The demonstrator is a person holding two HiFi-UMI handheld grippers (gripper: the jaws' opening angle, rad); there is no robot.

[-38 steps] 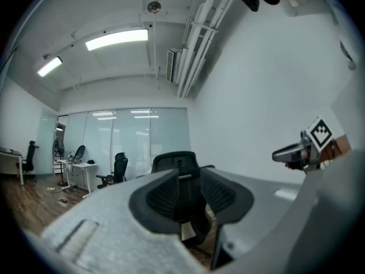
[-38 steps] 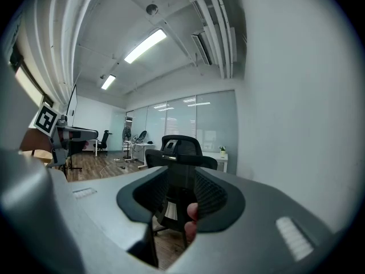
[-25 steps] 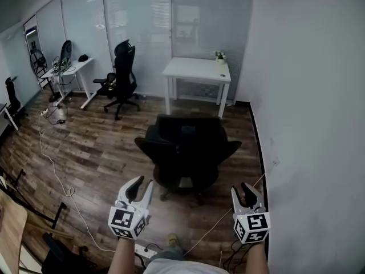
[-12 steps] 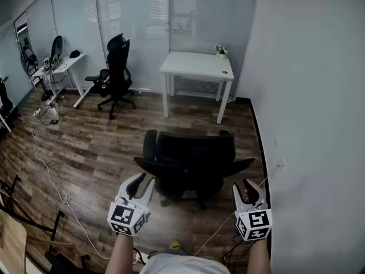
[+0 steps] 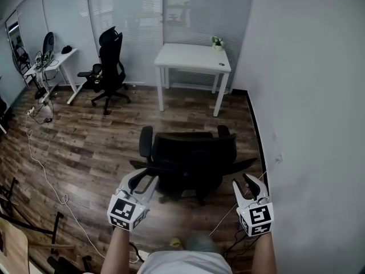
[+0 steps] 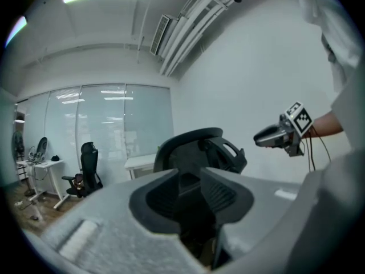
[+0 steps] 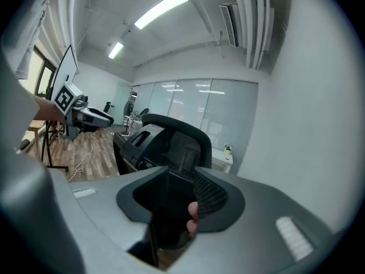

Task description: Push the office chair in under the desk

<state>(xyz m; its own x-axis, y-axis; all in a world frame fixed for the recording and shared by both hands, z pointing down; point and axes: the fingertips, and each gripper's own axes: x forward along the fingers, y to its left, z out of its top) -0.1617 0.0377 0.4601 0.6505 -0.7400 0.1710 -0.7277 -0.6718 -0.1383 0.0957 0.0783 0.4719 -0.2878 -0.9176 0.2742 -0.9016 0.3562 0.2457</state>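
A black office chair (image 5: 191,158) stands on the wood floor with its back towards me, a stretch short of the white desk (image 5: 194,59) by the glass wall. My left gripper (image 5: 141,182) hovers at the left end of the chair's back, open and empty. My right gripper (image 5: 251,186) is held off the back's right end, near the wall, also open with nothing held. The left gripper view looks along its jaws (image 6: 191,196) at the chair (image 6: 197,153) and takes in the right gripper (image 6: 279,136). The right gripper view shows the chair (image 7: 171,141) beyond its jaws (image 7: 171,201).
A small potted plant (image 5: 217,41) sits on the desk's far corner. A second black chair (image 5: 108,61) and another desk (image 5: 54,61) stand at the left. A white cable (image 5: 45,170) trails over the floor. The white wall (image 5: 308,124) runs close on the right.
Both grippers have come forward and now sit closer to the chair's back. The view has shifted, so the chair and desk lie more squarely ahead.
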